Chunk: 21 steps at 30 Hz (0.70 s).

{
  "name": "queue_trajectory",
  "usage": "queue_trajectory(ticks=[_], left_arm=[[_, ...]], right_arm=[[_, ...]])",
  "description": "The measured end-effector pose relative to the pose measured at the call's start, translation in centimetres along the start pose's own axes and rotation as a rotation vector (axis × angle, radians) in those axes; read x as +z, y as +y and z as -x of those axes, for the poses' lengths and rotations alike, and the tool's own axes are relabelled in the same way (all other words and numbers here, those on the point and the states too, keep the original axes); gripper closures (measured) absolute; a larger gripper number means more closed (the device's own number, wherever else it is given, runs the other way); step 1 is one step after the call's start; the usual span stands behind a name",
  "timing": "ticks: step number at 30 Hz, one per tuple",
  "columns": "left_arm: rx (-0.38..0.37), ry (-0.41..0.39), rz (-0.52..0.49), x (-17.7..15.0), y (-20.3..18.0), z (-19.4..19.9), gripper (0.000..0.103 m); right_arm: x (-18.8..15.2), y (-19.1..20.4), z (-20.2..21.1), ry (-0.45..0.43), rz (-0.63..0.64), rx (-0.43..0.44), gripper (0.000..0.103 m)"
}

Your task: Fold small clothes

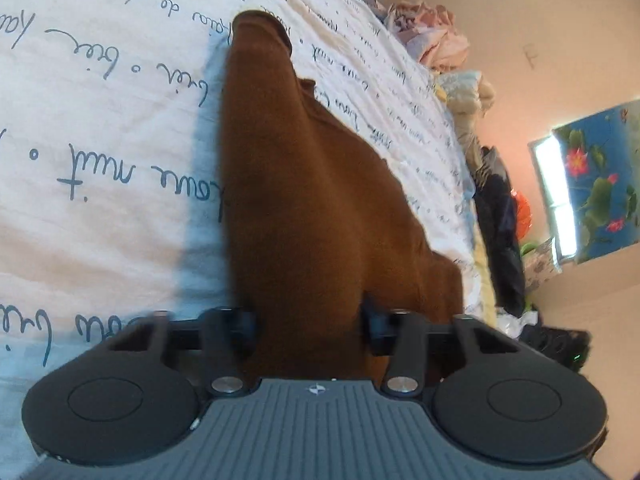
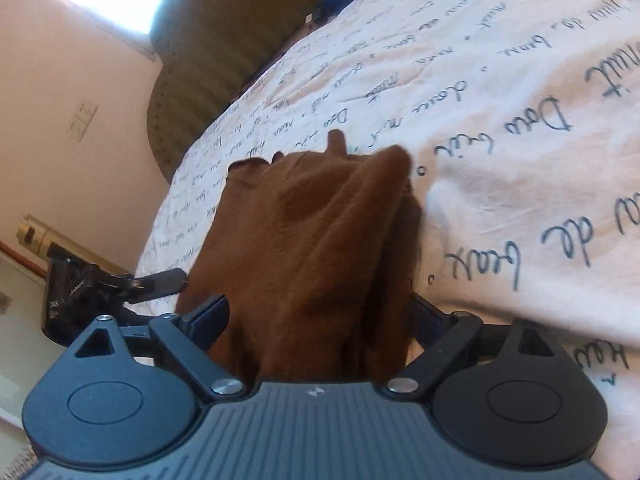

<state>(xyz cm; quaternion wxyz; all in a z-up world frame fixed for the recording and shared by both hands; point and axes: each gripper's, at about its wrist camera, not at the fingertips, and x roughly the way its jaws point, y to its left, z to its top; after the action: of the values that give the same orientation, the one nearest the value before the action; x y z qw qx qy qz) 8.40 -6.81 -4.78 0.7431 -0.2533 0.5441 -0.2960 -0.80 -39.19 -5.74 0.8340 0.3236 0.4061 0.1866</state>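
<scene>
The white bedspread (image 1: 100,220) carries dark handwritten script, upside down in both views; "nuit", "de" and "Dou" (image 2: 556,120) can be read. A small black device (image 2: 68,300) bears illegible white lettering

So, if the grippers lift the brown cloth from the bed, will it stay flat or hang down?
The brown cloth probably hangs down: it already drapes in soft folds. Its fuzzy surface likely grips well. It looks light on the printed sheet.
</scene>
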Motion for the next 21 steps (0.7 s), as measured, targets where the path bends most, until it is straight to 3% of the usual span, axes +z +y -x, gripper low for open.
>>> queue_trajectory(ticks=[1,3,6,13,16,19,21], left_arm=[[0.029,-0.015,-0.02,0.0,-0.3,0.2,0.067],[0.091,-0.049,-0.105,-0.2,-1.6,1.0,0.072],[0.209,-0.111,-0.267,-0.7,-4.2,2.7,0.074],[0.38,-0.281,-0.448,-0.2,-7.0,10.1,0.074],[0.417,-0.292,-0.426,0.5,-5.4,12.1,0.072],[0.441,-0.246,-0.319,1.7,-1.4,11.4,0.065],[0.486,-0.18,-0.206,1.9,2.1,10.0,0.038]], right_arm=[[-0.2,1.1,-0.5,0.013,0.045,-0.052,0.069],[-0.2,3.4,-1.1,-0.003,0.115,-0.117,0.073],[-0.7,7.8,-0.9,-0.026,0.272,-0.204,0.075],[1.1,16.0,-1.9,-0.094,0.398,-0.144,0.076],[1.6,17.4,-3.2,-0.089,0.377,-0.101,0.076],[1.3,16.9,-7.0,-0.043,0.331,-0.101,0.074],[0.7,16.0,-9.9,0.021,0.34,-0.138,0.063]])
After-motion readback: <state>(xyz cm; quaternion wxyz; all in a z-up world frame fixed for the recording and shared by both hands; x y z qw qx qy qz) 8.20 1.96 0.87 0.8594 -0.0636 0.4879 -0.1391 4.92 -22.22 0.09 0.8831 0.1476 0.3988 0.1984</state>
